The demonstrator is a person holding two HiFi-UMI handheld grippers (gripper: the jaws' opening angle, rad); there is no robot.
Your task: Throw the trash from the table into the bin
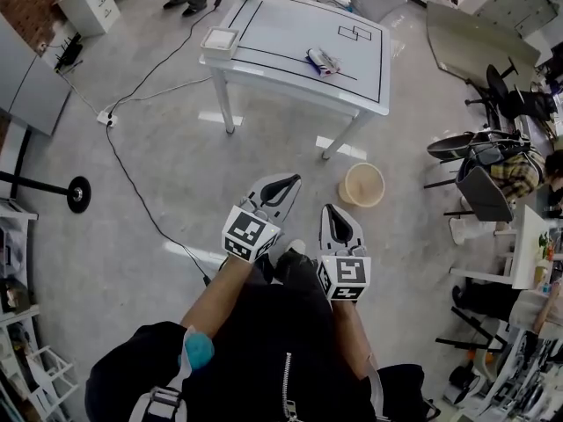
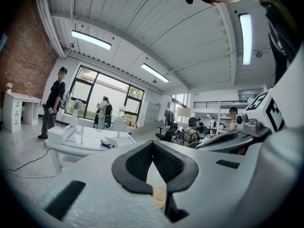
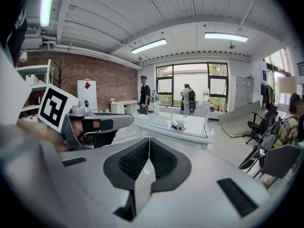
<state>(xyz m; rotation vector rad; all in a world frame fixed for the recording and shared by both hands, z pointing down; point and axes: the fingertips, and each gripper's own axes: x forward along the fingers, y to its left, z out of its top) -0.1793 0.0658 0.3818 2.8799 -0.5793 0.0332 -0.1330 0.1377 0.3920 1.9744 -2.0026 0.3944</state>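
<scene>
One table [image 1: 281, 29], 12 o'clock; one trash wrapper [image 1: 323, 61] on it; one white box [image 1: 219, 40], its 9 o'clock corner; one bin [image 1: 346, 185], 1 o'clock

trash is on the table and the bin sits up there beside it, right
No: the bin stands on the floor near the table, not on it, as the head view shows. The trash does lie on the table.

A crumpled white wrapper [image 1: 323, 60] with red and blue print lies on the white table [image 1: 281, 33], upper centre. The round beige bin [image 1: 362, 203] stands upright, open, on the floor just below it, right of centre.
</scene>
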